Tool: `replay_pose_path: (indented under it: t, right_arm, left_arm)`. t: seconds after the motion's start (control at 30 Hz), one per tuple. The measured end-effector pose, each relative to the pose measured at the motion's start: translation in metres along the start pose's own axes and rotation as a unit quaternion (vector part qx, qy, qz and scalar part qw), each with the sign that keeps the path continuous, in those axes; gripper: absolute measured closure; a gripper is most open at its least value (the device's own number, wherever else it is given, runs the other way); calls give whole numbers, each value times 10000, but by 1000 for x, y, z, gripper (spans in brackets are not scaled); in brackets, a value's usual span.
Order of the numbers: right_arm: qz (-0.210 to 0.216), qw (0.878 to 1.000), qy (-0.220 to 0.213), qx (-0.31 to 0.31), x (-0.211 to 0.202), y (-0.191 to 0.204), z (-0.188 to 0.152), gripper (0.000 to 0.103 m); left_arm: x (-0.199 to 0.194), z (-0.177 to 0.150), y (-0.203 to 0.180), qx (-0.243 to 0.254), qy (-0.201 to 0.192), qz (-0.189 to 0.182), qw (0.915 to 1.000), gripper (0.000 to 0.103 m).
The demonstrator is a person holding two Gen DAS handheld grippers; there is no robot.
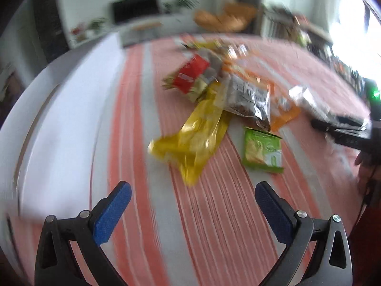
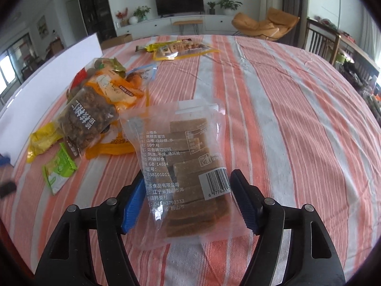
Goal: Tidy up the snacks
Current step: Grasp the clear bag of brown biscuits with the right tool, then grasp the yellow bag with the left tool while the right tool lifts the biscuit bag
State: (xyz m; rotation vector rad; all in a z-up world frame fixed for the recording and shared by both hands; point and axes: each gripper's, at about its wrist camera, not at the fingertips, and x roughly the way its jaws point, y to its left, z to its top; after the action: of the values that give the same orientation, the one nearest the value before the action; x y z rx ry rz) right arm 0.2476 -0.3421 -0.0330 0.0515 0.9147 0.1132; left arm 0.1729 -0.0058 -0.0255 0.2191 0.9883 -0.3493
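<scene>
Left claw (image 1: 193,190): black forked arms carrying ribbed blue pads (image 1: 112,212), with silver screw heads (image 1: 84,213) at the pivots. Right claw (image 2: 188,186) is built alike; at three o'clock in the left view, its green light (image 1: 376,93) glows.

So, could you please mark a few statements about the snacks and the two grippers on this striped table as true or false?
1. A clear bag of brown bars lies between the right gripper fingers. True.
2. The left gripper grips the small green packet. False: it is open and holds nothing.
3. The tablecloth is plain blue. False: it is striped orange and pale.
4. The green packet lies near the yellow bag. True.
</scene>
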Motion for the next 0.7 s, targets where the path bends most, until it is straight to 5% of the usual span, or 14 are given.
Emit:
replay_pose_path:
  t: [0.07, 0.23, 0.3, 0.37, 0.4, 0.6, 0.63, 0.7]
  right_arm:
    - [-16, 10000, 7, -17, 3, 2, 1, 29]
    - [-32, 10000, 12, -30, 4, 2, 0, 29]
    - [-27, 10000, 11, -27, 4, 2, 1, 29]
    - [-15, 10000, 8, -18, 4, 2, 1, 29]
    - [1, 10000, 4, -4, 4, 2, 1, 29]
    - [74, 10000, -19, 61, 4, -1, 1, 29]
    - [74, 10000, -20, 62, 4, -1, 1, 29]
    - [63, 10000, -17, 52, 4, -1, 1, 29]
  left_arm:
    - [21, 28, 5, 255, 282, -39, 9993, 15]
    - [59, 57, 11, 216, 762, -474, 9957, 24]
    - [67, 55, 6, 332, 838, -471, 9948, 36]
    - [59, 49, 5, 214, 702, -614, 9954, 64]
    - [54, 45, 7, 67, 701, -594, 9957, 66]
    - [4, -30, 8, -611, 652, -625, 9940, 64]
    - [-6, -44, 7, -736, 623, -640, 9933, 60]
    - [-14, -58, 9, -909, 573, -675, 9919, 37]
